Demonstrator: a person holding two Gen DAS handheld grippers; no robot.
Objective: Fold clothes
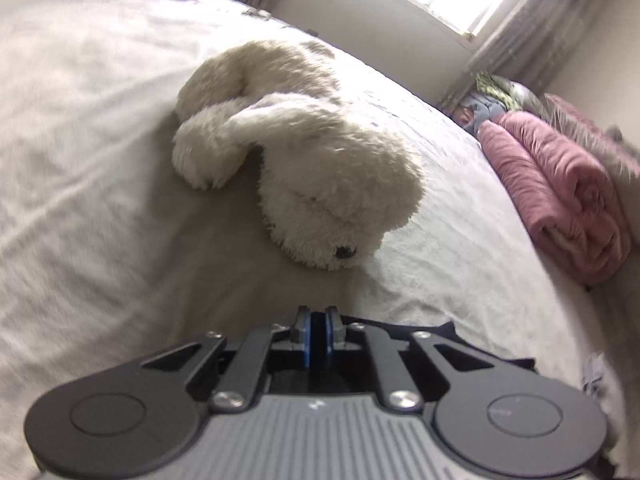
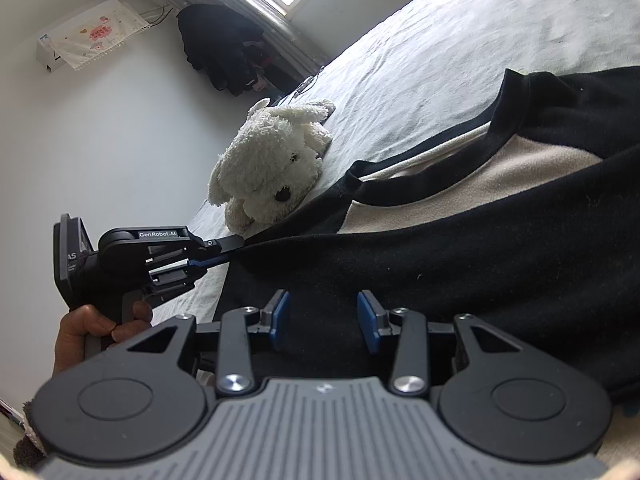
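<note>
While the black and beige garment (image 2: 460,240) lies spread across the white bed sheet (image 2: 460,52), its near left edge is pinched in the left gripper (image 2: 236,249), whose fingers are drawn together on the dark cloth. From the left wrist view, the same gripper (image 1: 319,334) shows its blue pads almost touching, with dark fabric visible just beneath and to the right of them. A hand (image 2: 94,330) grips its handle at the bed's edge. The right gripper (image 2: 325,322) hovers over the garment's black lower part; its blue-padded fingers (image 2: 280,316) stand apart, the cloth behind the gap, and whether they touch it cannot be told. A white plush dog (image 2: 272,172) rests on the sheet just beyond the garment's collar side. A folded pink blanket (image 1: 560,200) lies farther off.
</note>
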